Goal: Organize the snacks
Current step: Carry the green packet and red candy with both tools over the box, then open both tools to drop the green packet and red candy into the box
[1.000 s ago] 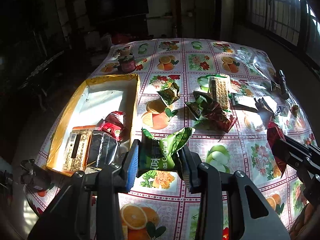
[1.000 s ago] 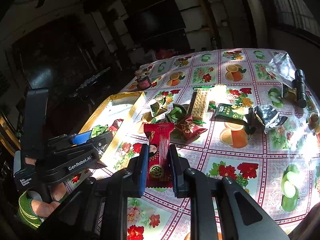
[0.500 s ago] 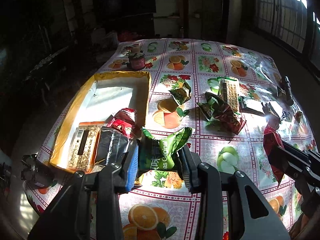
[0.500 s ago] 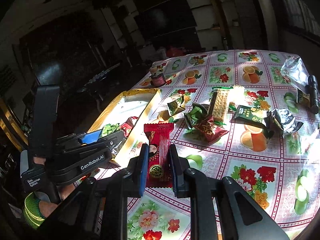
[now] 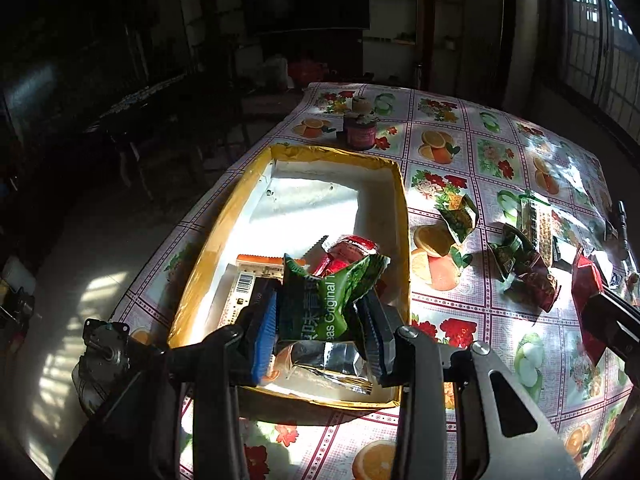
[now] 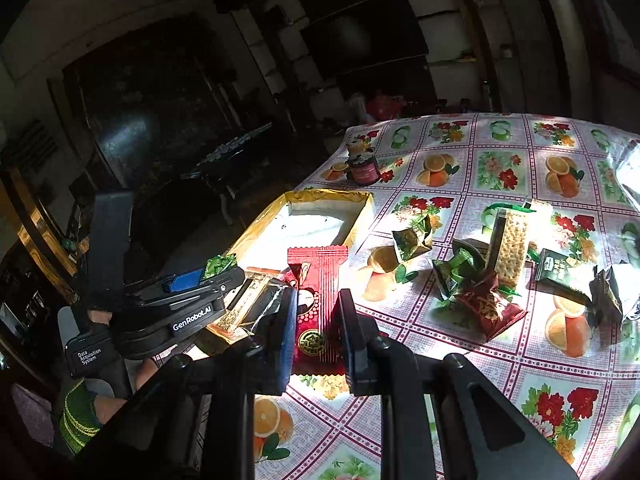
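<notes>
Over the near end of the yellow-rimmed box [image 5: 403,216], the left gripper [image 5: 320,320] pinches a green packet [image 5: 324,300] between its pads, the packet upright and crumpled, held above the snacks already inside. Below it in the box lie a silver pouch [image 5: 328,364], a red packet [image 5: 348,248] and a flat bar with a barcode [image 5: 240,292]. The box sits on a table with a fruit-print cloth [image 5: 480,160], its far half bare white. Behind the box stands a small dark jar [image 5: 360,134].

On the right, the right gripper [image 6: 316,328] clamps a long red packet [image 6: 318,292], held upright above the cloth just beside the box's right wall. Loose on the cloth to the right of the box lie more snacks: a small green packet [image 6: 412,240], a cracker pack [image 6: 512,244] standing tilted, a dark red pouch [image 6: 488,308] touching a green wrapper [image 6: 456,272], a dark green sachet [image 6: 560,268] and a crumpled silver wrapper [image 6: 612,292]. A black torch [image 5: 622,224] rests near the cloth's far right edge.
</notes>
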Available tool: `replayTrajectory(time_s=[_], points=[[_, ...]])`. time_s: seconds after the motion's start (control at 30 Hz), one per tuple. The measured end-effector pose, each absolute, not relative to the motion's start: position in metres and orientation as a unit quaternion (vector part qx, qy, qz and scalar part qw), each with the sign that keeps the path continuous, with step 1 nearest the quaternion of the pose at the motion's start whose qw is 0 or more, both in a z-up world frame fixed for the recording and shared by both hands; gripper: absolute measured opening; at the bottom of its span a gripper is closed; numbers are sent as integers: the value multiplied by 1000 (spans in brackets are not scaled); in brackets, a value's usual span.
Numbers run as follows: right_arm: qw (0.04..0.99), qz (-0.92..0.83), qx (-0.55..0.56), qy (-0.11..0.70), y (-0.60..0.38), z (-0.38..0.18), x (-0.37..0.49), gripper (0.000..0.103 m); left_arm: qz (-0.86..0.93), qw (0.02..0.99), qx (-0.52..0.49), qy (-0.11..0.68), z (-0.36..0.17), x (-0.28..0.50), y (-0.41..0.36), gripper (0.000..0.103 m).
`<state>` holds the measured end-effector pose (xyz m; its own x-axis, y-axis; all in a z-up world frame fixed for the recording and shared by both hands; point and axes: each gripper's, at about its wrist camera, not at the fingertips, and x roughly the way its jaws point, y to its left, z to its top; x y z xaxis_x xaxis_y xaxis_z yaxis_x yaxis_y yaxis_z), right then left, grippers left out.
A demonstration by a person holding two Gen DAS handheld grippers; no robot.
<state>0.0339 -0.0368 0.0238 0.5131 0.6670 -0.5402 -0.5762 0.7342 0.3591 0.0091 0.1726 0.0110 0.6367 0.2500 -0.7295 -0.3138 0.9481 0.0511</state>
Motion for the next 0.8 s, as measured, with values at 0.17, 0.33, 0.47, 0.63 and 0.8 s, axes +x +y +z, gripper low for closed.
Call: replayTrajectory(time_s=[0.17,0.33,0.47,0.63,0.8], points=[[850,386,81,348,-5,24,58,18,178,896,-38,404,7,24,199,40],[838,402,85,359,31,22,90,18,190,887,-46,419,0,42,226,40],[833,404,88,367,53,17,111,18,188,882,-52,428,-6,55,235,40],[828,400,84,385,75,4,140,18,179,877,-54,443,-15,73,237,40],[825,389,68,403,95,-10,164,19,177,869,-51,459,-24,93,237,40]])
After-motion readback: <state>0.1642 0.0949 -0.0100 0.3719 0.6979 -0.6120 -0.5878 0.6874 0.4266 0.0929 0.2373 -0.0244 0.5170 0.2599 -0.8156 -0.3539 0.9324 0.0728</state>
